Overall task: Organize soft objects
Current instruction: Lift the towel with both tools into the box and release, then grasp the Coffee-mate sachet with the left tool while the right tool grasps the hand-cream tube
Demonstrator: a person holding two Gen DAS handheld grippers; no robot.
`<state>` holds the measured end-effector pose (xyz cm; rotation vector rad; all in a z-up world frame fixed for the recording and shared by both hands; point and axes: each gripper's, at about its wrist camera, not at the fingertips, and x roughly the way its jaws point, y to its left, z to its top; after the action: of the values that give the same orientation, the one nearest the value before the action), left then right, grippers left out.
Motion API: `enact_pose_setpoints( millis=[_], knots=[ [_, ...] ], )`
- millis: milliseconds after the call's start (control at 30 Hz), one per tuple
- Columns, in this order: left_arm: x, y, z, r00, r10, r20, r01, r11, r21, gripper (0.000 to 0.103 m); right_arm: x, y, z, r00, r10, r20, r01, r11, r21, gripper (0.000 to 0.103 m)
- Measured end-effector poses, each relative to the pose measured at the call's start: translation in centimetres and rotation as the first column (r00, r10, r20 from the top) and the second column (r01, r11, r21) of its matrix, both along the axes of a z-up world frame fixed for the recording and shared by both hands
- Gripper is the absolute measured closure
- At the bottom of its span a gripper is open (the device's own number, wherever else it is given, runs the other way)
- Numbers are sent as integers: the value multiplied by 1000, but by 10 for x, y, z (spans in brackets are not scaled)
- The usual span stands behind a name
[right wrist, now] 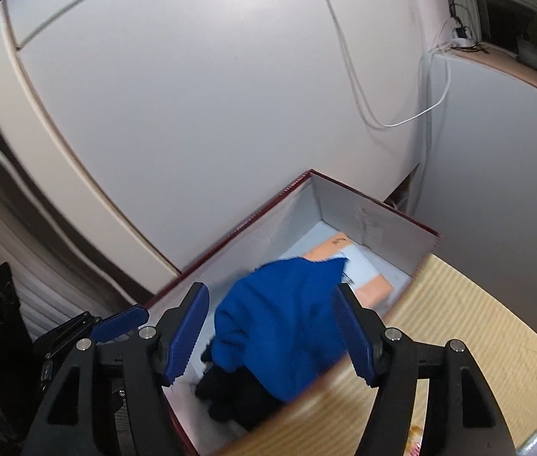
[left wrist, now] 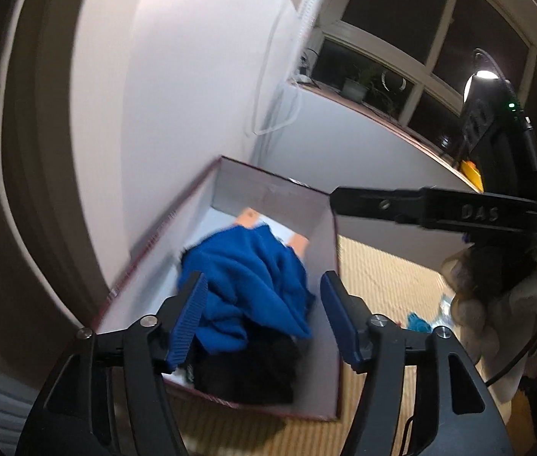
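Note:
A blue cloth (left wrist: 247,283) lies crumpled inside a red-edged cardboard box (left wrist: 331,304), on top of a black soft item (left wrist: 247,370). Peach paper (left wrist: 249,216) shows at the box's far end. My left gripper (left wrist: 262,321) is open and empty just above the box, over the cloth. My right gripper (right wrist: 272,332) is open and empty too, above the same blue cloth (right wrist: 283,315) and black item (right wrist: 230,395) in the box (right wrist: 375,212). The right gripper's finger reaches in over the box's far corner in the left wrist view (left wrist: 431,211).
The box sits on a ribbed yellow mat (right wrist: 469,326) against a white wall (right wrist: 192,114) with hanging white cables (right wrist: 390,123). A white plush toy (left wrist: 511,315) and small blue items (left wrist: 418,321) lie to the right. A window sill with plants (left wrist: 356,87) is behind.

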<state>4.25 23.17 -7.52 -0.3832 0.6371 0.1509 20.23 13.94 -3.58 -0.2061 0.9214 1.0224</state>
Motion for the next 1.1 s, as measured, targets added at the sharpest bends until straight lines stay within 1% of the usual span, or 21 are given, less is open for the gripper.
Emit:
enact_pose_setpoints(
  millis=[100,167,233,333,400,500,600,733,833,933,967,1067,1100],
  knots=[
    [-8,-18,-2,999,-39,5,39,999,11,41,-7,-36,5,1000,-22,2,22,999,25,39],
    [-14,-30,-4,998,-68,13,68,998,4,41,-12,-66,7,998,-59,9,59,997,39,39],
    [-19,-39,-6,995,-90,41,91,995,-27,41,-18,-97,10,995,-91,26,90,994,54,39],
    [-25,-51,-15,993,-96,71,103,990,-95,41,-27,-142,13,987,-151,64,146,987,68,39],
    [-28,-61,-21,991,-98,88,108,987,-117,41,-33,-172,13,979,-189,76,183,980,78,39],
    [-29,-78,-28,989,-119,88,130,983,-132,41,-42,-219,7,965,-256,65,248,963,106,39],
    [-25,-94,-36,987,-148,61,155,977,-149,41,-51,-262,-4,949,-315,31,310,944,116,39],
    [-16,-121,-42,978,-208,15,209,969,-133,41,-74,-313,-20,910,-410,60,404,910,99,38],
    [-8,-138,-47,967,-256,-11,253,960,-118,41,-88,-334,-35,889,-455,50,451,889,82,37],
    [3,-154,-52,953,-301,-37,296,950,-103,41,-101,-343,-56,868,-497,6,495,866,65,38],
    [7,-159,-54,948,-314,-44,309,946,-95,41,-106,-346,-63,855,-518,-6,517,853,63,38],
    [21,-175,-59,940,-332,-74,331,943,-22,41,-115,-347,-81,832,-555,-12,555,831,41,38],
    [26,-179,-61,937,-340,-83,340,940,-10,41,-117,-346,-88,823,-568,-16,569,822,35,38]
  ],
)
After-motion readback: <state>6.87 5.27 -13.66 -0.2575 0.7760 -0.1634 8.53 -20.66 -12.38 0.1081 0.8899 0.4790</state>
